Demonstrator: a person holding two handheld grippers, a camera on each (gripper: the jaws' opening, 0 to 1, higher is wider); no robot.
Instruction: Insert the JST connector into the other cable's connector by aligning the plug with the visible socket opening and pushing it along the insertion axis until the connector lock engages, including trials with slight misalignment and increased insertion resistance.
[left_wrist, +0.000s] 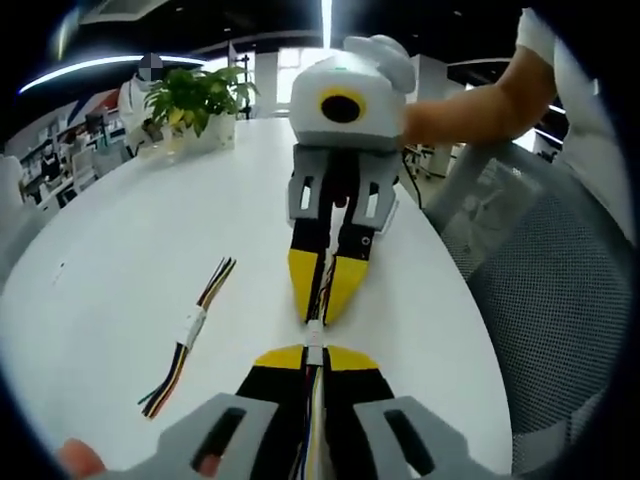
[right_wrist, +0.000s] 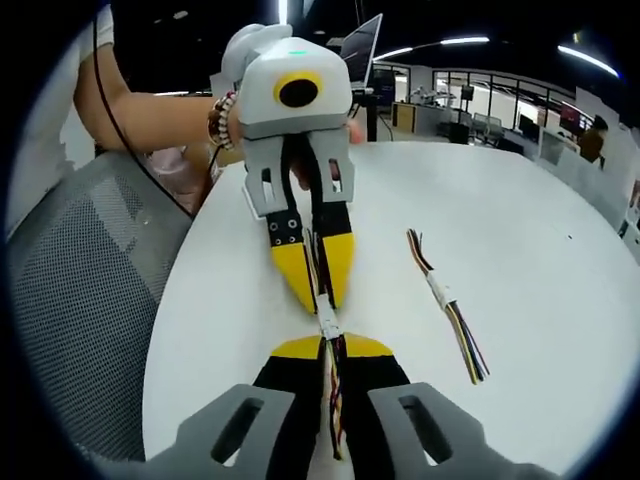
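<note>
In the left gripper view, the left hand-held gripper (left_wrist: 313, 362) rises from the near edge with its yellow-tipped jaws closed on a multicoloured cable (left_wrist: 312, 420) that runs back between them. The cable's white connector (left_wrist: 314, 340) sticks out just past the tips. Facing it from the far side, the right hand-held gripper (left_wrist: 325, 305) has its jaws pinched on the other cable (left_wrist: 326, 268), whose end meets the white connector between the two pairs of tips; whether the two parts are fully seated cannot be told.

In the right gripper view the same meeting appears from the other end: the right hand-held gripper (right_wrist: 332, 350) grips its cable (right_wrist: 334, 400), and the left hand-held gripper (right_wrist: 320, 295) holds the white connector (right_wrist: 326, 320) against it.

All this hangs just above a white surface (left_wrist: 120, 270). A spare joined cable (left_wrist: 190, 335) lies flat on the surface, well apart to the left in the left gripper view and on the right in the right gripper view (right_wrist: 447, 305). A potted plant (left_wrist: 195, 100) stands at the far edge, and a grey mesh chair (left_wrist: 545, 270) is beside the surface.
</note>
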